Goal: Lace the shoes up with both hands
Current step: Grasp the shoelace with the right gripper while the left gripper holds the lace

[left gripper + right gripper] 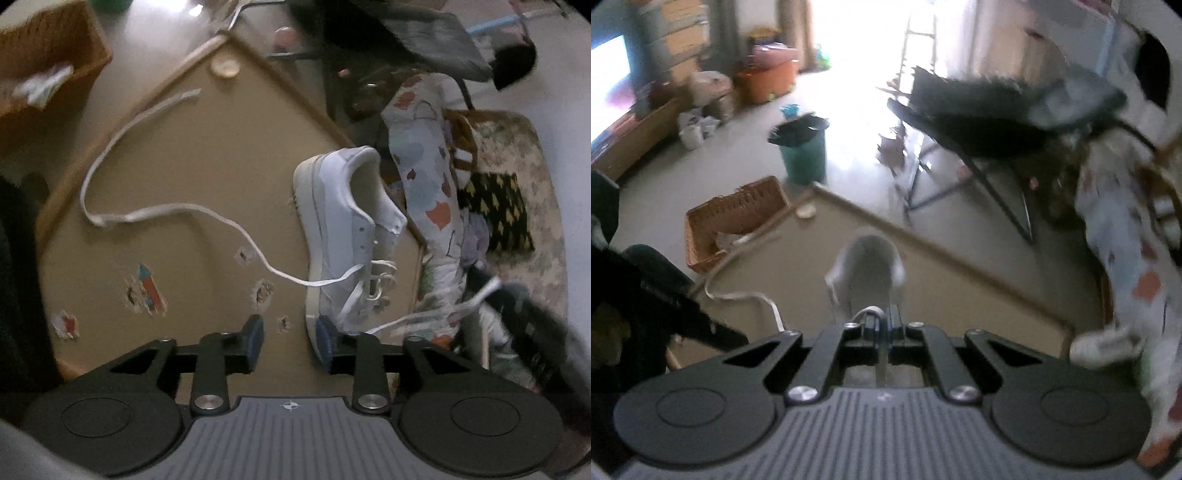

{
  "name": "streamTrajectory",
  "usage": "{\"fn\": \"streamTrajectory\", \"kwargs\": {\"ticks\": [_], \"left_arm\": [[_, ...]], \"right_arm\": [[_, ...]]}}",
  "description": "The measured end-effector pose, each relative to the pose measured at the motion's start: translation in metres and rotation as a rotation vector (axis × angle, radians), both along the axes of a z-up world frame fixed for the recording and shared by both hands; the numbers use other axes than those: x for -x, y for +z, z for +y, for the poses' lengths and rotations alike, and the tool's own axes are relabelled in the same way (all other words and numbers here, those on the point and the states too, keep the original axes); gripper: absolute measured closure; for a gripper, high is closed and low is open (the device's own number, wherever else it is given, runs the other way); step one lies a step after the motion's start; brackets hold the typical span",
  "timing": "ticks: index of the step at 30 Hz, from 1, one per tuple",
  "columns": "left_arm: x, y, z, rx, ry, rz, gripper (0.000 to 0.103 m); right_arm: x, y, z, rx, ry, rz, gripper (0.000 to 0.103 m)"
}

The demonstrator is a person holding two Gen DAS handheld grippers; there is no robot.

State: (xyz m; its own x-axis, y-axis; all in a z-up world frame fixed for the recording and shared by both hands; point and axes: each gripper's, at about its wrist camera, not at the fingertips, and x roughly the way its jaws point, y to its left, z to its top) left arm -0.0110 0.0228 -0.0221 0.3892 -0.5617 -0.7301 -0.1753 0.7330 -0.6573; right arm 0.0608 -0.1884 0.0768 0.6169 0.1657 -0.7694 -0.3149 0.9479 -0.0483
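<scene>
While lacing the white shoe lying near the right edge of the tabletop, pinching one lace end tight in the right gripper, keeping the left gripper open and empty beside the toe. Pulling slowly and straight, keeping the long loose lace from snagging.
</scene>
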Motion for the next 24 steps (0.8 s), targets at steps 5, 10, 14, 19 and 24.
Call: {"fn": "streamTrajectory", "kwargs": {"ticks": [5, 10, 14, 19, 24], "left_arm": [[0.005, 0.030, 0.013, -0.005, 0.007, -0.145, 0.060], [0.004, 0.049, -0.003, -0.043, -0.185, -0.323, 0.059], [0.013, 0.051, -0.033, -0.249, -0.399, -0.463, 0.060], [0.021, 0.048, -0.064, -0.458, -0.537, -0.583, 0.060], [0.037, 0.058, -0.094, -0.573, -0.651, -0.751, 0.060]], "right_arm": [[-0.001, 0.005, 0.034, 0.028, 0.128, -0.011, 0.099], [0.005, -0.012, 0.046, 0.002, 0.155, 0.054, 0.099], [0.005, -0.016, 0.042, -0.039, 0.124, 0.098, 0.099], [0.001, -0.013, 0.026, -0.090, 0.089, 0.158, 0.099], [0.000, -0.014, 0.014, -0.115, 0.081, 0.231, 0.099]]}}
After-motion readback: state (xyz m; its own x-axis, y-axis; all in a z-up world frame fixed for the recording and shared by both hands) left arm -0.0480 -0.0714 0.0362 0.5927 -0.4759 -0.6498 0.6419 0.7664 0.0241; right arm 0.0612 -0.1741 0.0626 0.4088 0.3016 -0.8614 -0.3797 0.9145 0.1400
